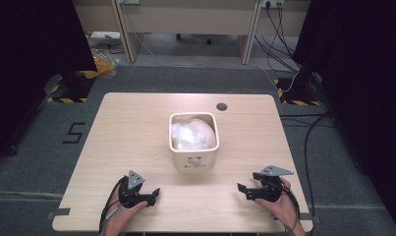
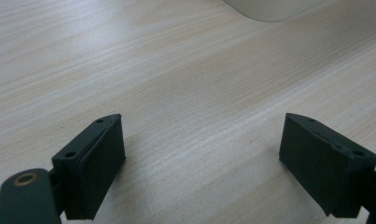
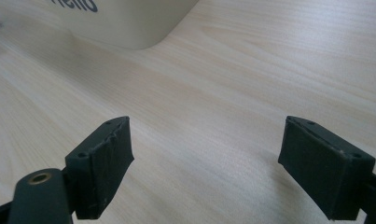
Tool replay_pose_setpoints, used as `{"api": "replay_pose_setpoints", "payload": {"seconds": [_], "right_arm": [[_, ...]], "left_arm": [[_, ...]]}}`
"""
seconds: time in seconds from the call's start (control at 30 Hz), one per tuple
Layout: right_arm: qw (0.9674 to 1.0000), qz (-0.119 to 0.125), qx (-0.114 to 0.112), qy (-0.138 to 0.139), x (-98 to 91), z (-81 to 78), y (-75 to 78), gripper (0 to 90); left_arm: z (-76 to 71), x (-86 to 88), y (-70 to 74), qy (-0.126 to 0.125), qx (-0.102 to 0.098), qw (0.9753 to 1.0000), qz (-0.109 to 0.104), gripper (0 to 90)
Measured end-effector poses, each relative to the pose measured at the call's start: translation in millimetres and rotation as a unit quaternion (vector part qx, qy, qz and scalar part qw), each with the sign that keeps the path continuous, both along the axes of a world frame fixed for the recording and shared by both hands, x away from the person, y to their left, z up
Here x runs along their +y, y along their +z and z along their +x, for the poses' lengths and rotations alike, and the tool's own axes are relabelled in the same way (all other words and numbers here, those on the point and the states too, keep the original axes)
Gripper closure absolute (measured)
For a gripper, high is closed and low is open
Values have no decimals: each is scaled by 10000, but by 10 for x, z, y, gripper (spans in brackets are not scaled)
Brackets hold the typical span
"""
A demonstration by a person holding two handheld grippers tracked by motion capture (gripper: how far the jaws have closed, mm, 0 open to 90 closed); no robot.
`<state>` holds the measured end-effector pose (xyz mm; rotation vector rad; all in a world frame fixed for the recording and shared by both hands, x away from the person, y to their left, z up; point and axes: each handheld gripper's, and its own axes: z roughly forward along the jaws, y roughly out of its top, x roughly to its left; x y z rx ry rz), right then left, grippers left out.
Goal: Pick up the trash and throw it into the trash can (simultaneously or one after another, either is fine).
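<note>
Two hand-held grippers rest low at the near edge of the surface (image 1: 136, 118), one in each of the person's hands. The left hand-held gripper (image 1: 155, 194) sits at the near left, a grey three-cornered plate on top and a cable trailing back past the wrist. In the left gripper view its jaws stand wide apart with only bare pale wood grain between them, so it is open and grips nothing. The right hand-held gripper (image 1: 243, 189) sits at the near right, well apart from the left one, and points inward toward the middle of the surface. In the right gripper view its jaws also stand wide apart over bare wood, open and empty.

Between the two, and a little farther off, stands a cream square bin (image 1: 193, 142) with rounded corners, upright near the middle of the surface. Neither hand-held gripper touches it. A small dark print marks its near wall; in the right gripper view part of the word "hello" shows on the bin (image 3: 129, 18) at the far left. In the left gripper view one rounded lower corner of the bin (image 2: 269, 9) shows at the far edge. Inside the bin lies a crumpled clear plastic bag (image 1: 185, 135), bright with reflected light.

Farther still, a round cable hole (image 1: 221, 106) sits near the far right edge of the surface. Beyond lies grey carpet (image 1: 185, 78), with cables (image 1: 279, 29) at the far right.
</note>
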<state>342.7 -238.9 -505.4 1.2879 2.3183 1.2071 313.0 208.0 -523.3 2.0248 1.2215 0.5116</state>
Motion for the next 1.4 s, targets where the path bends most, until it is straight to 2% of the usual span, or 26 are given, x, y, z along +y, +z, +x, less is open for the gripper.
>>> {"api": "replay_pose_setpoints", "payload": {"seconds": [0.3,0.37,0.73,1.4], "right_arm": [[9997,-232,4,-59,-35,-63,-91,164],[9995,-297,-98,-60,-38,-74,-104,164],[9950,-956,-296,-58,93,-126,-114,145],[9950,-947,-298,-55,90,-123,-114,144]], "left_arm": [[0,0,0,1,0,10000,1,132],[-1,0,0,2,0,10000,-2,131],[-2,-1,-1,4,-1,10000,2,131],[-2,0,0,3,0,10000,2,131]]}}
